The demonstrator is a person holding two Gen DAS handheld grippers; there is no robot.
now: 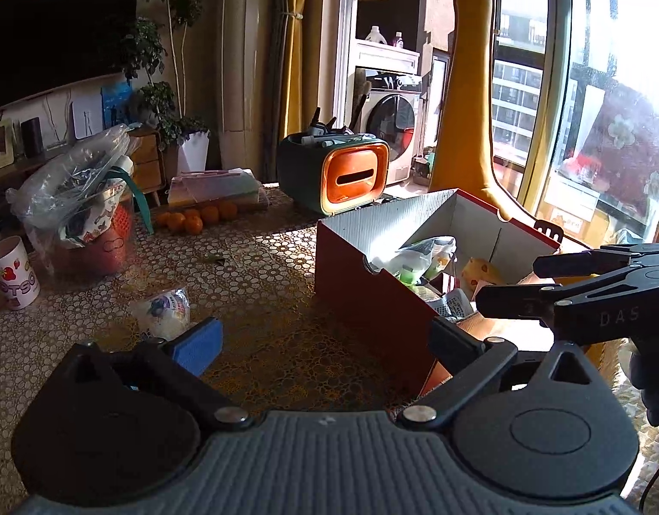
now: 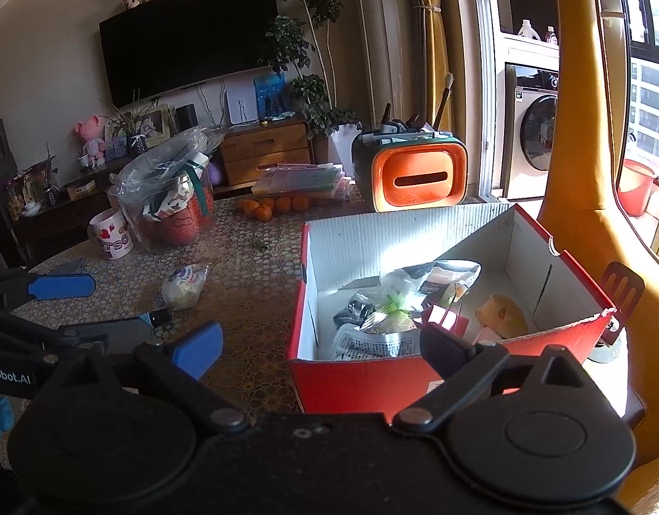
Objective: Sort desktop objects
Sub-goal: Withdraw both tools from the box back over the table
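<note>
A red cardboard box (image 1: 363, 300) (image 2: 372, 377) stands open on the patterned table, holding several packets and a small yellow toy (image 2: 501, 309). A small wrapped snack packet (image 1: 164, 309) (image 2: 185, 285) lies on the table left of the box. My left gripper (image 1: 325, 339) is open and empty, hovering above the table between the packet and the box's near corner. My right gripper (image 2: 325, 343) is open and empty, over the box's near left corner. The right gripper also shows in the left wrist view (image 1: 544, 279) above the box; the left gripper shows at the left edge of the right wrist view (image 2: 71, 304).
A clear bucket with a plastic bag (image 1: 80, 219) (image 2: 170, 210), a white mug (image 1: 13, 272) (image 2: 112, 234), several oranges (image 1: 196, 216) (image 2: 271, 206), flat boxes (image 2: 299, 178) and an orange-green organizer (image 1: 342, 176) (image 2: 415, 171) stand farther back. A yellow giraffe figure (image 1: 462, 98) stands right of the table.
</note>
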